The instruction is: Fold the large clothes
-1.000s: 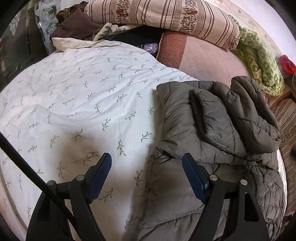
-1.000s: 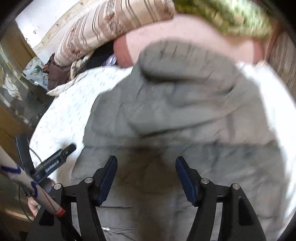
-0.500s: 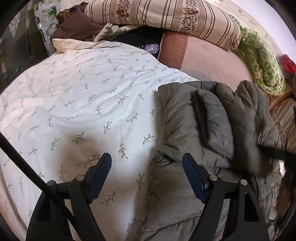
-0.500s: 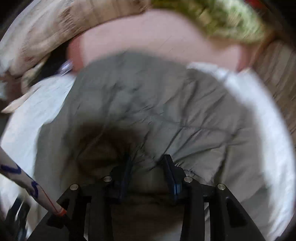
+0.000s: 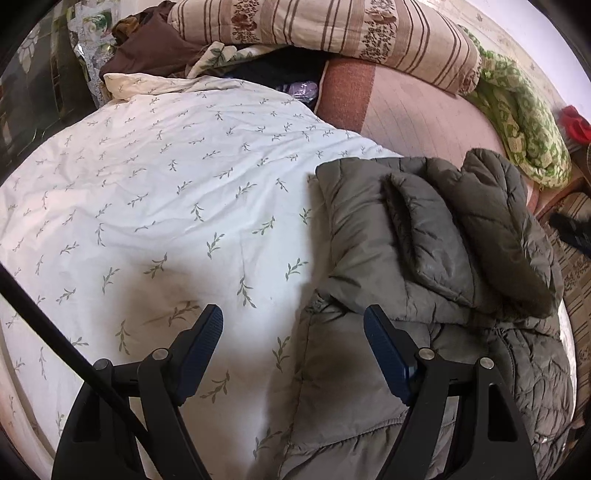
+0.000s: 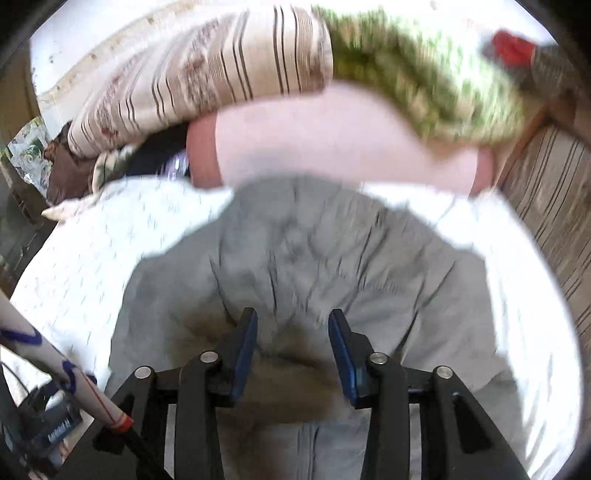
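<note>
The jacket (image 5: 436,258), grey-green and quilted, lies on the right side of the bed, on the white leaf-print duvet (image 5: 166,206), with its upper part folded down over the body and two padded rolls, likely the sleeves, lying side by side on top. Its far edge sits just short of the pink mattress (image 5: 413,114) that shows past the duvet's far edge. The left gripper (image 5: 293,350) hangs above the jacket's left edge with its fingers wide apart and nothing between them; one finger is over the duvet, the other over the jacket. The right gripper (image 6: 291,347) is low over the middle of the jacket (image 6: 332,251), its jaws opening, with a bulge of the padded cloth rising between them; the view is blurred, and the pads do not seem to press on it. Along the far edge of the bed lie a striped pillow (image 5: 332,33) and a green blanket (image 5: 517,122), with brown cloth (image 5: 147,48) bunched at the far left corner.
</note>
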`<state>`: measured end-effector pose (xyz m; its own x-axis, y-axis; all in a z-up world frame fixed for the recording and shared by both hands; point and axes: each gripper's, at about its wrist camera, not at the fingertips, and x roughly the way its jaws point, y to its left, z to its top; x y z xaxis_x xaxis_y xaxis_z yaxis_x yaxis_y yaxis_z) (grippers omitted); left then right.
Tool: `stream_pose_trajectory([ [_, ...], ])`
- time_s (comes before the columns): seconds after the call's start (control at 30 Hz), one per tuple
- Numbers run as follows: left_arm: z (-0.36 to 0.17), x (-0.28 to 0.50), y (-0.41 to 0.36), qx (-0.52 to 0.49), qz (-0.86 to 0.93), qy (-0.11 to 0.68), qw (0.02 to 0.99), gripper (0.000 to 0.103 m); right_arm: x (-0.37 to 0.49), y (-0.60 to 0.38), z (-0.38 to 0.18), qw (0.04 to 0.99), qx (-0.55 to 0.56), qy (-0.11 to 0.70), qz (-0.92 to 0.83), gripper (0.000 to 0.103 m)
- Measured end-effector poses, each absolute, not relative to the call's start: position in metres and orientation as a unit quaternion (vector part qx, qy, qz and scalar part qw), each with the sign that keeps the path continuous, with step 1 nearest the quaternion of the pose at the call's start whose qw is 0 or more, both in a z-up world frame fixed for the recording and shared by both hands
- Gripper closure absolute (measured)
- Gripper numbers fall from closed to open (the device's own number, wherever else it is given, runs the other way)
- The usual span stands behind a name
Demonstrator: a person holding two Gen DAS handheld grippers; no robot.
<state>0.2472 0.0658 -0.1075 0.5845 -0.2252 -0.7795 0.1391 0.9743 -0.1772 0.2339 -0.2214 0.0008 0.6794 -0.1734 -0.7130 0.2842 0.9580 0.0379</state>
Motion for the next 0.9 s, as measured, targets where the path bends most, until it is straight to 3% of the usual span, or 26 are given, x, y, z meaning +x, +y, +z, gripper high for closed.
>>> stream_pose_trajectory([
  [0.1,-0.106,0.248,0.068,-0.048,-0.097,0.440,0.892,0.025,0.268,-0.217,-0.005,0.911,0.086,0.386,-0.116,0.056],
  [0.23,-0.107,0.253,0.074,-0.056,-0.090,0.442,0.891,0.025,0.320,-0.208,-0.069,0.869,0.132,0.469,-0.084,0.053],
  [0.3,-0.109,0.256,0.076,-0.060,-0.089,0.447,0.888,0.025,0.328,-0.195,-0.089,0.869,0.086,0.476,-0.107,0.051],
  [0.4,-0.109,0.257,0.079,-0.067,-0.093,0.450,0.886,0.025,0.328,-0.178,-0.081,0.876,0.022,0.468,-0.118,0.050],
  [0.57,-0.110,0.257,0.078,-0.065,-0.090,0.452,0.885,0.025,0.276,-0.178,-0.040,0.911,0.035,0.399,-0.103,0.044],
  [0.77,-0.112,0.255,0.079,-0.065,-0.090,0.457,0.883,0.025,0.286,-0.165,-0.091,0.884,0.006,0.456,-0.102,0.041],
  [0.9,-0.114,0.257,0.079,-0.066,-0.092,0.460,0.881,0.025,0.268,-0.168,-0.055,0.901,0.029,0.425,-0.083,0.041],
])
